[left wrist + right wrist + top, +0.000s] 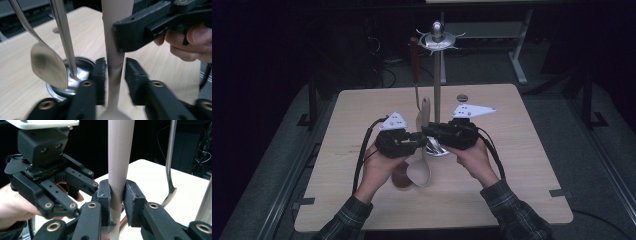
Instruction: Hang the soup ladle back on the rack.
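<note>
- Clearly a handover: the right gripper [117,202] has its pads pressed on the beige spatula [119,157] handle, while the left gripper [115,80] stands slightly apart, one pad touching and a gap at the other.
- Best to keep the right clamp firm until the left lets go fully.
- On the table [522,165], the spatula stands near centre, blade toward six o'clock.
- At twelve o'clock the utensil stand [437,75] with a hanging metal spoon [48,65] crowds the lift; steer clear of both.
</note>
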### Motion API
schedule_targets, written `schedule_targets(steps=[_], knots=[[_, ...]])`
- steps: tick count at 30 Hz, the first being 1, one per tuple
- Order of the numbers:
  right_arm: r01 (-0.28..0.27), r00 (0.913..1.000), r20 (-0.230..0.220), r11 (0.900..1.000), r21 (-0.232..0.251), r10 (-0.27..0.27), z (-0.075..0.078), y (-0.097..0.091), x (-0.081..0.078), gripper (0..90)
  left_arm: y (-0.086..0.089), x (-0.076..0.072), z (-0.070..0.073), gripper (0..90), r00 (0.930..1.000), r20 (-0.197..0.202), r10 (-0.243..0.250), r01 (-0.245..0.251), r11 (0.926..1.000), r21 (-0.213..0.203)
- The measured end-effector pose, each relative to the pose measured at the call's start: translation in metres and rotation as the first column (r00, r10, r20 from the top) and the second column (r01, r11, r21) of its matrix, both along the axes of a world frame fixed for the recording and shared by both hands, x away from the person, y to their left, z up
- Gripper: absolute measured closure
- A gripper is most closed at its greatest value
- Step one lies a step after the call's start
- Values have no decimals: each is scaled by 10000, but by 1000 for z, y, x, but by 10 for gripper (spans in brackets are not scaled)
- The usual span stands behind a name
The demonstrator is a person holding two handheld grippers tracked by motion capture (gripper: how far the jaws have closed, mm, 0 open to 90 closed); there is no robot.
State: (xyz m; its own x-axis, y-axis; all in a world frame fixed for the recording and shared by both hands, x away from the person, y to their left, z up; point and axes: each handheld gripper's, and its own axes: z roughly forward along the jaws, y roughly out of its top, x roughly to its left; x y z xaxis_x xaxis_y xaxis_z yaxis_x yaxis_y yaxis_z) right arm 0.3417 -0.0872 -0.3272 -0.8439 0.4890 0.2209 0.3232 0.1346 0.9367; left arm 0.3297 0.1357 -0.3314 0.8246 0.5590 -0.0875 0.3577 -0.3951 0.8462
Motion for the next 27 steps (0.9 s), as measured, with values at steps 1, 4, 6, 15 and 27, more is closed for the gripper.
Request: schedule_targets(steps=[1, 4, 6, 15, 27], knots=[[-23, 10000, 43, 10000, -57, 24, 0, 0, 0, 759, 1, 0, 0, 606, 10000, 48, 6, -7, 9999, 132], [-167, 9997, 146, 9995, -262, 171, -1, 1, 2, 759, 6, 1, -1, 531, 10000, -12, -97, 98, 9996, 274], [-241, 9995, 171, 9989, -396, 248, -1, 2, 4, 760, 10, -1, -2, 491, 9999, 4, -131, 131, 9992, 375], [-769, 9935, 754, 9919, -1012, 847, 16, 3, 9, 760, 34, -6, -3, 406, 9991, -269, -326, 337, 9986, 410], [-1047, 9838, 1388, 9920, -703, 1136, 56, -4, 24, 759, 54, -12, -18, 308, 9989, -265, -393, 404, 9983, 424]])
